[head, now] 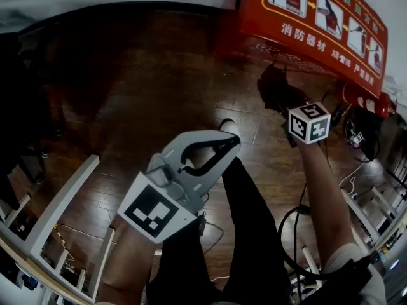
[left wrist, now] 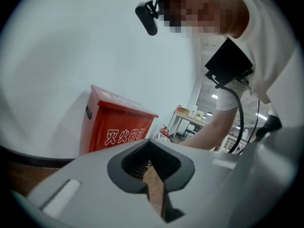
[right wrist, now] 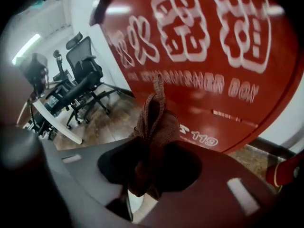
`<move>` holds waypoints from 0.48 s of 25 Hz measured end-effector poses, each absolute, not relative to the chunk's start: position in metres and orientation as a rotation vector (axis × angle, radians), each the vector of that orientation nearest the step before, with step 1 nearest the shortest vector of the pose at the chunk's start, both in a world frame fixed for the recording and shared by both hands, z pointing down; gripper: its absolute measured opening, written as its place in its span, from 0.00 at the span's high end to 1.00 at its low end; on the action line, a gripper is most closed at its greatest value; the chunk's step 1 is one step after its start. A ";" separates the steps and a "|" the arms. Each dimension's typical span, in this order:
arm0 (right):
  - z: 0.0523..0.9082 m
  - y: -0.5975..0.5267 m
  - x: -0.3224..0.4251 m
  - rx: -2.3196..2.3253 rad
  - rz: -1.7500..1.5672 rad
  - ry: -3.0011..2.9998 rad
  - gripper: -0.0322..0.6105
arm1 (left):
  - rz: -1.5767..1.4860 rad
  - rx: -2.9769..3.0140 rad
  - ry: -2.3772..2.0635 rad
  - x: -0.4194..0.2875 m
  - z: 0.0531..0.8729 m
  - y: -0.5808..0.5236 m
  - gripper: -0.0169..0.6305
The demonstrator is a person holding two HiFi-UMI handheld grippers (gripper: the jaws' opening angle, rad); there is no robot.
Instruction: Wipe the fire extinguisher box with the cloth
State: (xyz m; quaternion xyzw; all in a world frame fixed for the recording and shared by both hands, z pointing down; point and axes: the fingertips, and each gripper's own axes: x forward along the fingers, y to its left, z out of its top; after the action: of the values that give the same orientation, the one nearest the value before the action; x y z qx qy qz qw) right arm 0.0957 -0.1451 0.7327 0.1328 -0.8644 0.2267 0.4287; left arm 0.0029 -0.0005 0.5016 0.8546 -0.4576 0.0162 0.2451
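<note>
1. The right gripper (right wrist: 152, 151) clamps the bunched brown woven cloth (right wrist: 156, 113), aimed at the red metal fire extinguisher box (head: 311, 14) at 1 o'clock, apparently ready for wiping.
2. The left gripper (head: 227, 143), closed and empty, hangs clear at 6 o'clock.

Light-grey plastic left gripper (head: 227, 146) w/ black ribbed jaw pads, b/w square-marker cube (head: 156, 210) at rear. Right gripper (head: 276, 91) grey too, same marker cube (head: 310, 122). White short-sleeve shirt (left wrist: 273, 46), black trousers (head: 251, 234), black chest box (left wrist: 229, 63) w/ black cable (left wrist: 241, 120).
</note>
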 end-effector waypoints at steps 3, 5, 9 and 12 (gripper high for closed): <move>0.657 -0.129 0.074 0.321 0.576 -2.257 0.76 | 0.030 2.335 -1.263 -0.002 0.474 0.003 0.98; 0.613 -0.127 0.058 0.320 0.581 -2.323 0.76 | 0.024 2.338 -1.272 -0.005 0.459 0.005 0.98; 0.568 -0.137 0.029 0.333 0.610 -2.412 0.76 | -0.012 2.338 -1.305 -0.011 0.437 0.007 0.98; 0.590 -0.147 0.017 0.358 0.649 -2.407 0.76 | -0.017 2.330 -1.328 -0.016 0.437 0.009 0.98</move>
State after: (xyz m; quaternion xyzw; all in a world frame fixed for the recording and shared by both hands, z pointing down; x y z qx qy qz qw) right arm 0.0168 -0.1475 0.5899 0.1355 -0.9097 0.2454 0.3064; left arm -0.0162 0.0095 0.4370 0.8459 -0.4822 -0.0062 0.2278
